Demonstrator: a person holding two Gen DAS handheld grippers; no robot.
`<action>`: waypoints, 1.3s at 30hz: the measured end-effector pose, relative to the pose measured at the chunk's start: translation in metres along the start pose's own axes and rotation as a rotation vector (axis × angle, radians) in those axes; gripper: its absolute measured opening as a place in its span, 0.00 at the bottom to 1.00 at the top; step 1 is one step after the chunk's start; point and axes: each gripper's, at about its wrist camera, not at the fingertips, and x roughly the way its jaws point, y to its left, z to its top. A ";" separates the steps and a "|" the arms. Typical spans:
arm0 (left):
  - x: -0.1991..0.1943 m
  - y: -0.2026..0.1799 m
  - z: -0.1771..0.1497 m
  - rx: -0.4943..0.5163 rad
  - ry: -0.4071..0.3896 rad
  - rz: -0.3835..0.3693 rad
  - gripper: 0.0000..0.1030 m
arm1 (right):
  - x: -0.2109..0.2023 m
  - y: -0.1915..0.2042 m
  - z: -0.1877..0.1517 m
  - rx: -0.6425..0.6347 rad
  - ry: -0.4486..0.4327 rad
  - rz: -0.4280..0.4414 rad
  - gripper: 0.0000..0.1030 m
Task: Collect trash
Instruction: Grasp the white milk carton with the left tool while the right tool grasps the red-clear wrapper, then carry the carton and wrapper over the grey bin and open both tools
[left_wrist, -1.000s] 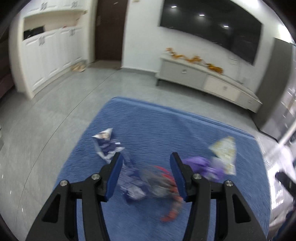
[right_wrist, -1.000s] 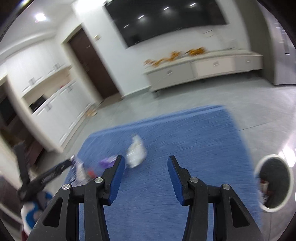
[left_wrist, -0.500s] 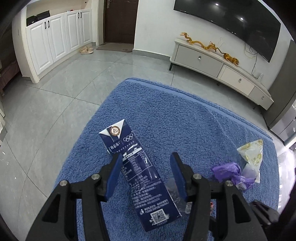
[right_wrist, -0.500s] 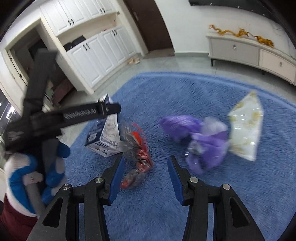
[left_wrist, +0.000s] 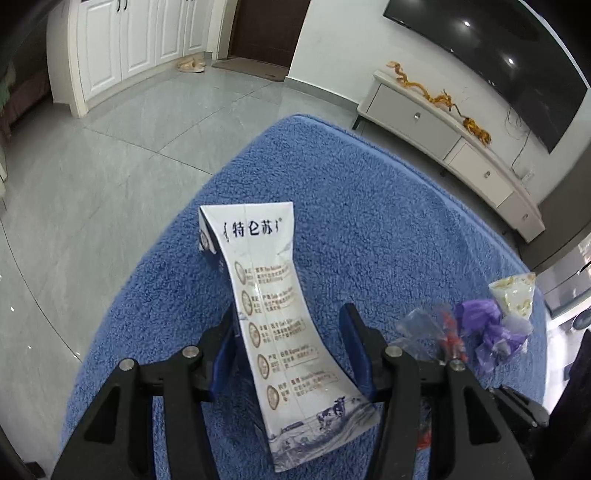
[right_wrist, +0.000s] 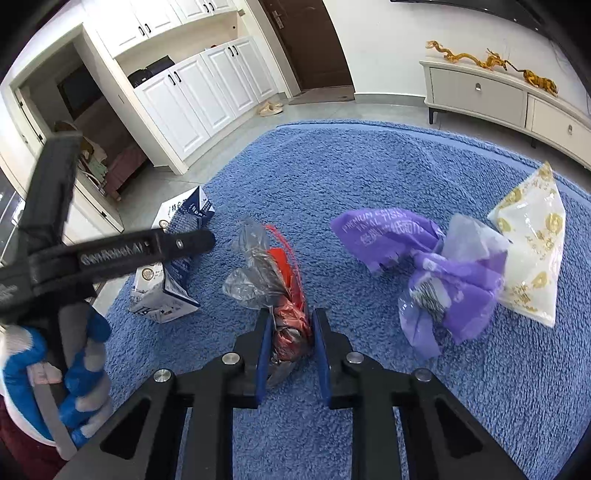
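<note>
A white and blue milk carton (left_wrist: 280, 314) lies on the blue rug (left_wrist: 369, 206) between the open fingers of my left gripper (left_wrist: 291, 343); it also shows in the right wrist view (right_wrist: 173, 273). My right gripper (right_wrist: 290, 339) is closed on a red and clear crumpled wrapper (right_wrist: 284, 295). A purple plastic wrapper (right_wrist: 432, 266) and a white and gold packet (right_wrist: 532, 243) lie to the right on the rug (right_wrist: 369, 177). In the left wrist view they show at the right: the red wrapper (left_wrist: 443, 332), the purple wrapper (left_wrist: 491, 332), the packet (left_wrist: 513, 295).
The rug lies on a grey tile floor (left_wrist: 110, 166). A low white TV cabinet (left_wrist: 443, 136) stands along the far wall under a television. White cupboards (right_wrist: 199, 88) and a dark door stand at the back left. A gloved hand (right_wrist: 55, 373) holds the left gripper.
Both grippers came down closer to the rug. The left one now straddles the carton, whose white face has turned up. The right one has closed on the red wrapper.
</note>
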 end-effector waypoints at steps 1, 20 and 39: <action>0.000 -0.001 -0.001 0.001 -0.002 0.005 0.50 | -0.004 -0.002 -0.001 0.001 0.001 0.002 0.19; -0.079 -0.017 -0.036 0.029 -0.112 -0.174 0.34 | -0.080 -0.019 -0.023 0.073 -0.098 0.018 0.18; -0.135 -0.292 -0.084 0.432 -0.031 -0.517 0.34 | -0.273 -0.156 -0.127 0.482 -0.439 -0.278 0.18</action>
